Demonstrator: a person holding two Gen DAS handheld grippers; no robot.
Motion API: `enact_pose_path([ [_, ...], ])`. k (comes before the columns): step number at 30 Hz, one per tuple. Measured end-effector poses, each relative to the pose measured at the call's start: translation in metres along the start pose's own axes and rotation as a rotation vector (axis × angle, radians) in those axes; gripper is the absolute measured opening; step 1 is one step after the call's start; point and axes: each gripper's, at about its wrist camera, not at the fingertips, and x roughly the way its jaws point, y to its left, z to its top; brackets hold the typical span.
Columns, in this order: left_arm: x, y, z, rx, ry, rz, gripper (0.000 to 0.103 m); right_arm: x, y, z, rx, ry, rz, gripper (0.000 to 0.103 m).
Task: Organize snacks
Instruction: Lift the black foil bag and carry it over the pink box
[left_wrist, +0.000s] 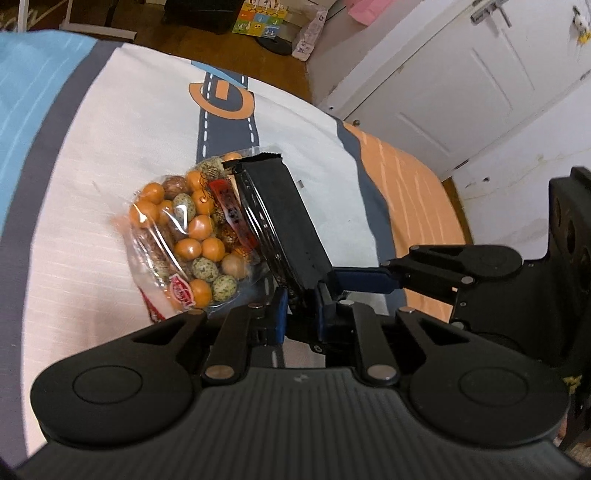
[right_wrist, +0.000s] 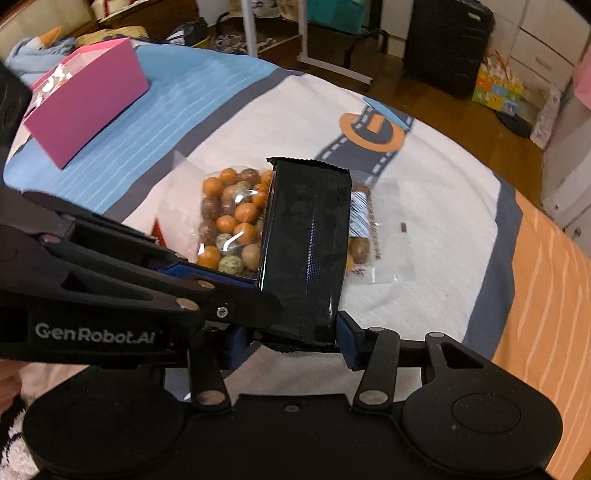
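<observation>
A long glossy black snack packet (left_wrist: 284, 221) is held tilted above the bed, and both grippers have it by its lower end. My left gripper (left_wrist: 301, 317) is shut on the packet's thin side. A blue-padded finger (left_wrist: 364, 280) of the right gripper reaches it from the right. In the right wrist view my right gripper (right_wrist: 291, 343) is shut across the wide face of the black packet (right_wrist: 310, 229), and a left finger (right_wrist: 207, 276) comes in from the left. Beneath lies a clear bag of orange and speckled round snacks (left_wrist: 184, 236) (right_wrist: 229, 229).
An open pink box (right_wrist: 88, 99) with something shiny inside stands on the blue part of the bed cover (right_wrist: 424, 206) at the far left. A white door (left_wrist: 461, 92) is beyond the bed's orange edge. A black suitcase (right_wrist: 447, 40) and coloured boxes stand on the floor.
</observation>
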Motion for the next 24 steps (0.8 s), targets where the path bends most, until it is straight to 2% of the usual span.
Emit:
enact_pose_path([
  [10, -0.023, -0.006, 0.001, 0.014, 0.008, 0.076, 0.013, -0.010, 0.017, 0.006, -0.063, -0.024, 0.029, 0.055],
  [18, -0.068, -0.002, 0.000, 0.000, -0.038, 0.089, 0.013, -0.035, 0.054, 0.024, -0.165, -0.037, -0.011, 0.054],
  [24, -0.107, 0.000, -0.014, -0.007, -0.051, 0.096, 0.013, -0.058, 0.087, 0.026, -0.220, -0.044, -0.006, 0.054],
])
